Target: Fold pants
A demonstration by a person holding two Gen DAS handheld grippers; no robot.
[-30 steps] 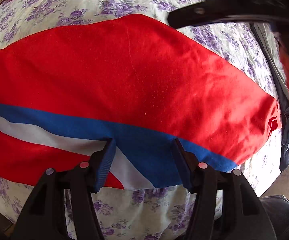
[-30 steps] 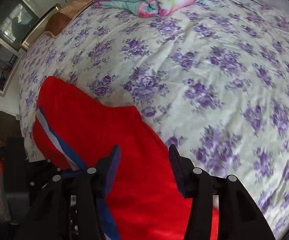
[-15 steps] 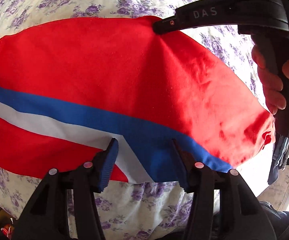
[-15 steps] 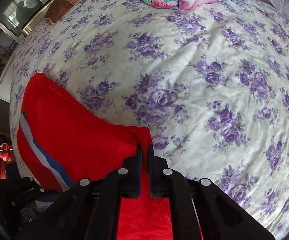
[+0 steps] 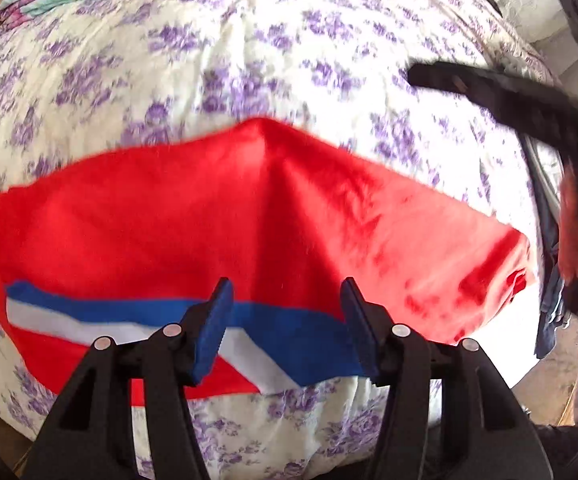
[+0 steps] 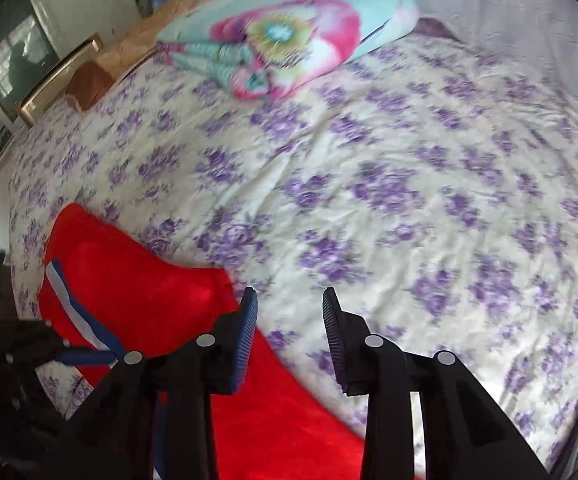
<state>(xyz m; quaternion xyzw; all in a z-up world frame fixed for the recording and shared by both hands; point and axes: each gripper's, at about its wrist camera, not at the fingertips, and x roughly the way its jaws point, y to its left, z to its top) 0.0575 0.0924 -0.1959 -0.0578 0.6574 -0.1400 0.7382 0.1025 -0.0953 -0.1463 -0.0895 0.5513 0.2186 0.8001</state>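
The red pants [image 5: 217, 216] lie near the edge of the floral bedspread [image 6: 389, 184]. The right gripper [image 6: 289, 332], clenched on their far edge half a second ago, is opening empty above it; the left gripper [image 5: 285, 320] hovers released, 1 peaked crease left behind.

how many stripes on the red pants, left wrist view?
2: a blue stripe running along the red pants near their lower edge, and a white stripe directly below it, touching. Any on the underside are hidden.
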